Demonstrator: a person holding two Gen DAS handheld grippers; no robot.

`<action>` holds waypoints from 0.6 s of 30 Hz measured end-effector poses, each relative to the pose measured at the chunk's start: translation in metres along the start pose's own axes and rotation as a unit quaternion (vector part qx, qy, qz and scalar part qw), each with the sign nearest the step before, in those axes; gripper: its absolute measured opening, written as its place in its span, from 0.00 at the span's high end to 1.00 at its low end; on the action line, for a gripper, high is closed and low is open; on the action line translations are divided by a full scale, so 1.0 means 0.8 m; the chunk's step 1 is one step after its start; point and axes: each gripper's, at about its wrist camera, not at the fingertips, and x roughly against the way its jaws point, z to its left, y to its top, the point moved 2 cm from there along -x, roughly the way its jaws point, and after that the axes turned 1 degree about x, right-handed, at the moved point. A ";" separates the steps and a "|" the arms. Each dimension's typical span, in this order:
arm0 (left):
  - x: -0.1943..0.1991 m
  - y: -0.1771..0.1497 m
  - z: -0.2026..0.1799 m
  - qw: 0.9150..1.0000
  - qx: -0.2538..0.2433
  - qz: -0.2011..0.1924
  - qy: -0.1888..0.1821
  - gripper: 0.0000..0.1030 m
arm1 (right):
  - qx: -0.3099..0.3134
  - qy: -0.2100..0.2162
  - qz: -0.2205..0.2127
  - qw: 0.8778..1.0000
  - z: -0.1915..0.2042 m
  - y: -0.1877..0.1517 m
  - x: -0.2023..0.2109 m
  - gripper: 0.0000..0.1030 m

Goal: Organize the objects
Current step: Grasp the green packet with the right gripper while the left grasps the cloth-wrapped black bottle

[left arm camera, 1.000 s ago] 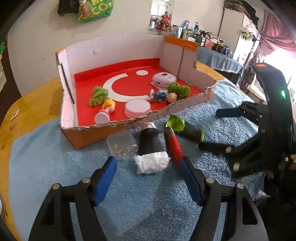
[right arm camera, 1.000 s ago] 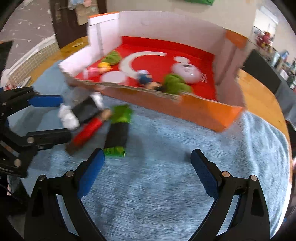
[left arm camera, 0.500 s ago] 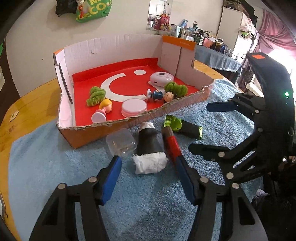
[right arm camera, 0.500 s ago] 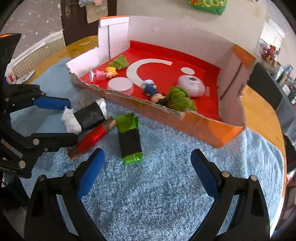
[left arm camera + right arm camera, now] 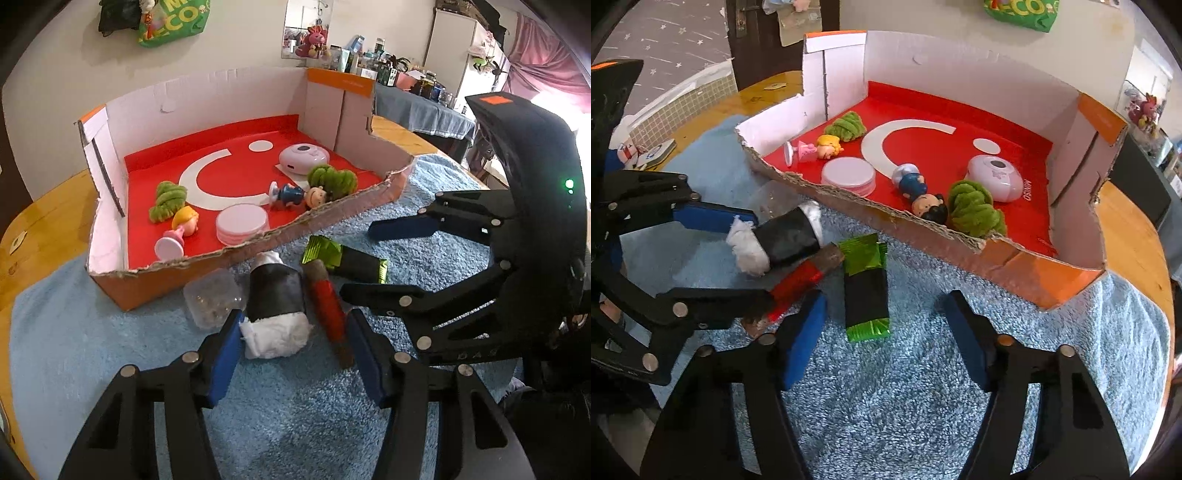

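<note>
On the blue towel point(image 5: 92, 350) lie a black roll with a white tissue end point(image 5: 277, 306), a red stick point(image 5: 328, 310) and a green-and-black packet point(image 5: 354, 262). My left gripper point(image 5: 295, 350) is closing. Its left pad point(image 5: 225, 354) touches the white end and its right pad point(image 5: 364, 354) touches the stick. In the right wrist view the roll point(image 5: 786, 240) and stick point(image 5: 801, 277) sit between the left gripper's fingers point(image 5: 713, 218). My right gripper point(image 5: 886, 332) is also closing. The packet point(image 5: 866, 291) lies just ahead of its pads, touched by neither.
A cardboard box point(image 5: 369, 199) with a red floor stands behind the items, its low torn front wall facing them. It holds green fuzzy pieces, two figurines, a pink round lid and a white oval case. A clear plastic tub point(image 5: 214, 299) lies beside my left pad.
Both grippers' jaws have narrowed. The left gripper has moved up to the roll and stick, its pads now against them. The right gripper has turned toward the packet.
</note>
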 end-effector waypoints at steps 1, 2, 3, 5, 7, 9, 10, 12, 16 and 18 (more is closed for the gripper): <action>-0.001 0.001 0.000 1.000 0.000 0.001 -0.001 0.43 | 0.000 0.003 0.000 1.000 0.000 0.001 0.000 0.44; -0.001 0.002 -0.001 1.000 -0.001 0.002 -0.001 0.43 | 0.000 0.005 -0.001 1.000 0.000 0.001 -0.001 0.46; -0.001 0.002 -0.001 1.000 -0.002 0.003 0.000 0.43 | 0.002 0.005 -0.001 1.000 0.001 0.002 -0.001 0.47; 0.001 0.002 -0.001 1.000 -0.006 0.004 0.001 0.48 | 0.003 0.009 -0.001 1.000 0.000 0.002 -0.001 0.50; 0.003 0.002 0.004 1.000 -0.001 0.008 0.001 0.49 | 0.002 0.009 -0.002 1.000 -0.002 0.002 0.000 0.50; 0.003 0.002 0.008 1.000 0.005 0.012 0.005 0.49 | 0.001 0.012 -0.002 1.000 -0.003 0.002 0.000 0.50; 0.003 0.002 0.010 1.000 0.007 0.014 0.004 0.49 | 0.000 0.012 -0.001 1.000 -0.003 0.001 0.000 0.50; 0.004 0.002 0.011 1.000 0.009 0.014 0.002 0.51 | 0.001 0.012 -0.001 1.000 -0.003 0.001 0.000 0.50; 0.002 0.003 0.009 1.000 0.003 0.019 0.007 0.51 | 0.001 0.014 0.000 1.000 -0.003 0.002 -0.002 0.50; 0.002 0.004 0.007 1.000 -0.001 0.019 0.008 0.51 | 0.001 0.014 -0.001 1.000 -0.003 0.002 -0.002 0.50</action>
